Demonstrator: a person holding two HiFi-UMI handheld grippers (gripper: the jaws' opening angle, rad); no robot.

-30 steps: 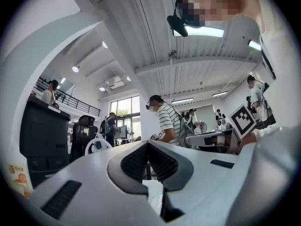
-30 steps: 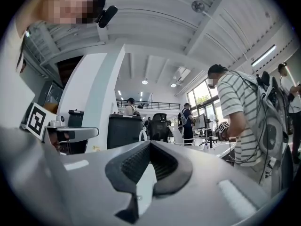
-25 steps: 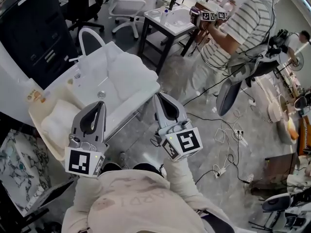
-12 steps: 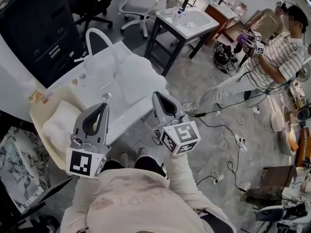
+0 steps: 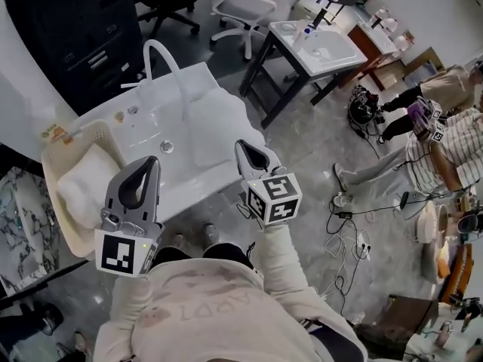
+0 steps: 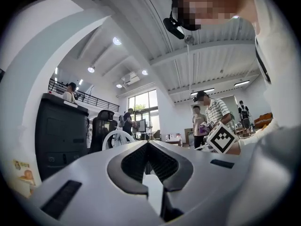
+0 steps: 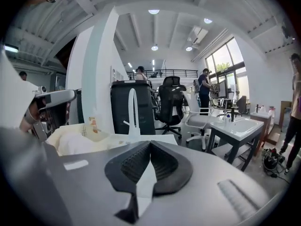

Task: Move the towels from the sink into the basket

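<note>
The white sink stands in front of me, and a white towel lies heaped in its right half. At its left end a cream basket holds another white towel. My left gripper hovers over the sink's front edge, shut and empty. My right gripper, also shut with nothing in it, is at the sink's front right corner, just short of the heaped towel. In the right gripper view the basket and the arched faucet lie ahead of the closed jaws.
A black cabinet and office chairs stand behind the sink. A second sink table is at the back right. Cables and power strips lie on the floor to the right, near a seated person.
Both grippers stay shut and near the sink's front edge. The view has swung a little, and the person in the striped shirt has moved away to the right.
</note>
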